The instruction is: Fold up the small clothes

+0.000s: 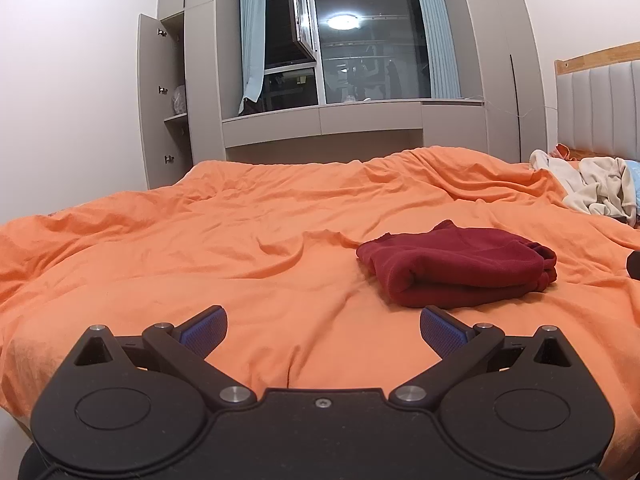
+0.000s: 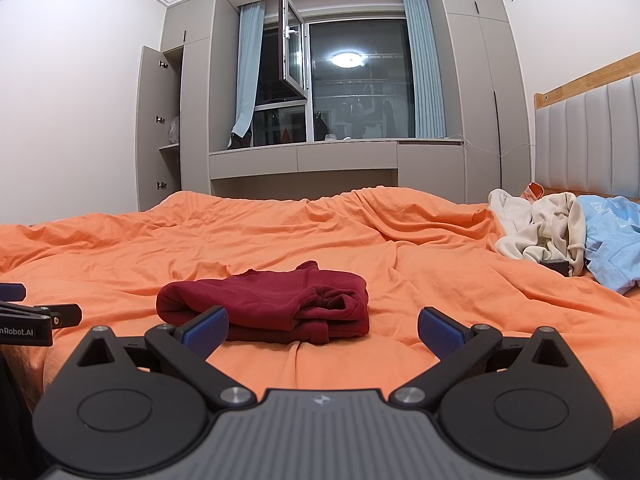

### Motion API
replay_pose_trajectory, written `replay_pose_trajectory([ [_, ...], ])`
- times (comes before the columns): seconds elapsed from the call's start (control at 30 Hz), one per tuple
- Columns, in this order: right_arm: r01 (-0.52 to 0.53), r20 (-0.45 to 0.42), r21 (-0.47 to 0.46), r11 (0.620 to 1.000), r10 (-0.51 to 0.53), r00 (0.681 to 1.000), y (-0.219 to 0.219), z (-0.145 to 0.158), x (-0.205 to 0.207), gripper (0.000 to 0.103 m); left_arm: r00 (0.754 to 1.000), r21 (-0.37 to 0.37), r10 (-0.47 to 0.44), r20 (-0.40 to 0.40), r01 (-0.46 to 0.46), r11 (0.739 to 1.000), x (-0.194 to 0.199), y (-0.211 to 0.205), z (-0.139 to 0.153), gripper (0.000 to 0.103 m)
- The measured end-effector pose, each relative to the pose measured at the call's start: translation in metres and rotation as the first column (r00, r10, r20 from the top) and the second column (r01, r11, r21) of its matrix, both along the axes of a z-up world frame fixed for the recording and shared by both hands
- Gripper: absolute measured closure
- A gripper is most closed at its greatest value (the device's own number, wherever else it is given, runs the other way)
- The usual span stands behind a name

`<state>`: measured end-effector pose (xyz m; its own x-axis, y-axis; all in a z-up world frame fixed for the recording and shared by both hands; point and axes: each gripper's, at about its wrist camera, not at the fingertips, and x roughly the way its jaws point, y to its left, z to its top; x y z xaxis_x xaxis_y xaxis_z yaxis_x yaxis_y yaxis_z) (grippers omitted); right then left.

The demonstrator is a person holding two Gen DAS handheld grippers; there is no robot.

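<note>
A dark red garment (image 1: pixel 460 266) lies folded into a thick bundle on the orange bed cover (image 1: pixel 200 248). In the left wrist view it is ahead and to the right of my left gripper (image 1: pixel 323 330), which is open and empty above the cover. In the right wrist view the red garment (image 2: pixel 268 304) lies just ahead of my right gripper (image 2: pixel 322 330), which is open and empty. The left gripper's fingers (image 2: pixel 40 316) show at the left edge of the right wrist view.
A heap of cream clothes (image 2: pixel 536 228) and a light blue garment (image 2: pixel 612 240) lie at the right by the padded headboard (image 2: pixel 592 136). Grey wardrobes (image 2: pixel 160 128), one door open, and a window with an open pane (image 2: pixel 356 80) stand beyond the bed.
</note>
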<state>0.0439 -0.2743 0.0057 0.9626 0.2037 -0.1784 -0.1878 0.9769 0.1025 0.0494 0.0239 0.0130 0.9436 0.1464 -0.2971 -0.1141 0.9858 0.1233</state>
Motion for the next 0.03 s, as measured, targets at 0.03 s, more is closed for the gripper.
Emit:
replay_pose_trajectory([
  [0.03,-0.001,-0.002,-0.002,1.000,0.001,1.000,-0.0012,-0.0006,0.0007,0.000,1.000,0.001,0.002,-0.001,-0.002,1.000,-0.0005,0.0005,-0.0001,0.000],
])
